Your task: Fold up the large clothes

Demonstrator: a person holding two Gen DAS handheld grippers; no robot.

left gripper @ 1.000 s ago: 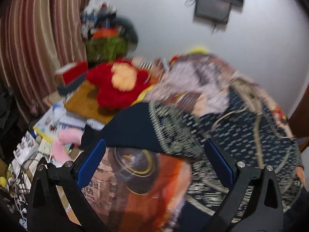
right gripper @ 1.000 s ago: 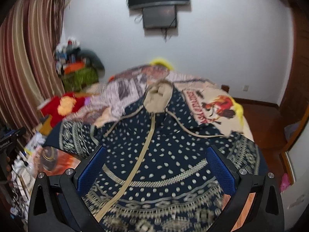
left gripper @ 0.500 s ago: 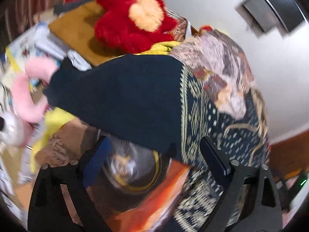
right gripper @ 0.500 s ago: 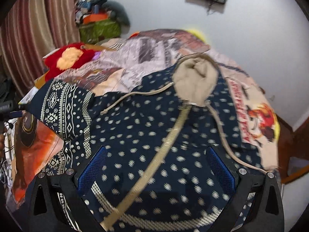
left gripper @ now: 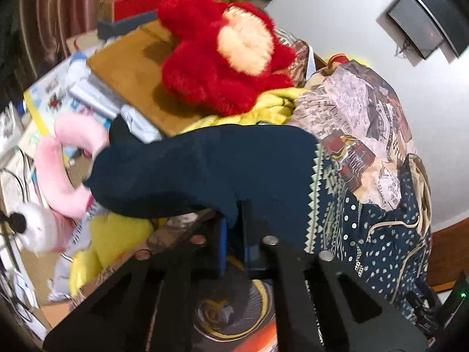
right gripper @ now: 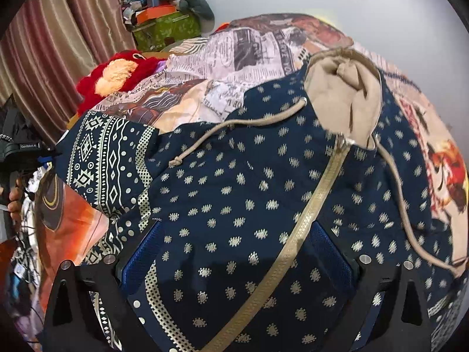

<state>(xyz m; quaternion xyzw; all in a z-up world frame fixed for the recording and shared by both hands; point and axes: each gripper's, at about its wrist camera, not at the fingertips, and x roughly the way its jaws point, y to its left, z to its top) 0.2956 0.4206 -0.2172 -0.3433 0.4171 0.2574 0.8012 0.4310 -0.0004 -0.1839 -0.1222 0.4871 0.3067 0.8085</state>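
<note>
Sleeve-fold step: left claw [left gripper: 234, 234] has just closed, clamped on the plain navy sleeve cuff [left gripper: 205, 170] of the navy dotted zip hoodie [right gripper: 249, 190] lying flat on the bed, right claw [right gripper: 234, 252] apart over its front; next, carry sleeve inward.

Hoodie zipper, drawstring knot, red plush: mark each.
hoodie zipper [right gripper: 307, 220], right wrist view, middle of the beige zipper tape.
drawstring knot [right gripper: 176, 162], right wrist view, knotted end of the cord.
red plush [left gripper: 202, 79], left wrist view, red fur of its body.
</note>
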